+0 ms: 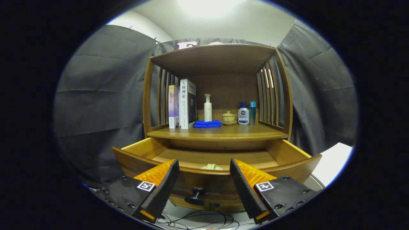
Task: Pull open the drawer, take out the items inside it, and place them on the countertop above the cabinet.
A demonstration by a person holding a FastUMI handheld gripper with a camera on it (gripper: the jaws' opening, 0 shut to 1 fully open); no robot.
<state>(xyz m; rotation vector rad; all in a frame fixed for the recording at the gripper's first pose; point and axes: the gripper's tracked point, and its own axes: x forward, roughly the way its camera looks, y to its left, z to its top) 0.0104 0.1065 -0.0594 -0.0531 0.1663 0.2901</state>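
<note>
Now the drawer (pixel 217 159) stands open below the tabletop (pixel 220 132), hand-held gripper (pixel 204 167) spread and empty above its knob (pixel 196 193), so dip straight onto the pale item (pixel 211 167) behind the front.

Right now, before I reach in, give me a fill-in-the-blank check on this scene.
1. The drawer is pulled ____.
2. The gripper has its fingers ____, holding nothing.
3. The pale item lies ____ the drawer, near its front.
4. The blue cloth lies on the countertop, in front of the white ____ bottle.

Missing words: open; open; inside; pump
</note>
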